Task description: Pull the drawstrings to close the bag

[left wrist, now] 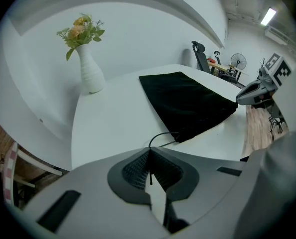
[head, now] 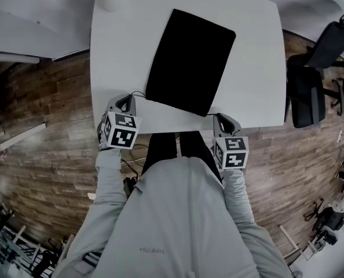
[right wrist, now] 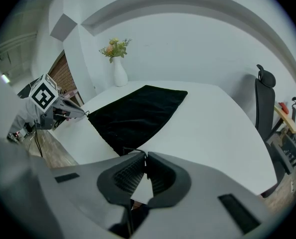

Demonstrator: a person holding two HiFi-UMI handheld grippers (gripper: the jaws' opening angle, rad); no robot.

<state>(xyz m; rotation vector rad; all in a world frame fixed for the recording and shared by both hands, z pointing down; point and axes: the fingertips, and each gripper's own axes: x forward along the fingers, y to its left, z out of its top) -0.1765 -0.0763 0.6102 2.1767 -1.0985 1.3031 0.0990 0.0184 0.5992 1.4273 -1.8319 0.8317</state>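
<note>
Left gripper (left wrist: 149, 149): jaws pressed together, pinching the left drawstring (left wrist: 159, 134). This thin black cord curves in a small arc from the bag's near-left corner to the ribbed pads (left wrist: 133, 169). A short end of the cord pokes out behind the pinch point.

Right gripper (right wrist: 144, 156): jaws likewise closed, clamped on the right drawstring (right wrist: 133, 150). That cord runs a short way from the bag's near-right corner into the pads.

Bag (head: 189, 59): black, rectangular, lying flat on the white table (head: 259, 51). It is turned slightly so that its long sides slant against the table edges. Its near short edge, where both cords leave it, lies close to the table's front edge, and its far edge reaches toward the middle of the tabletop.

Position: in the head view the two grippers sit at the front edge of the table, one just beside each near corner of the bag. They are well apart, with the person's grey sleeves behind them.

Surroundings: a white vase (left wrist: 89, 71) holding flowers stands at the far left corner of the table, well apart from the bag. A dark office chair (head: 308, 94) stands on the wood floor (head: 44, 109) to the right of the table.
</note>
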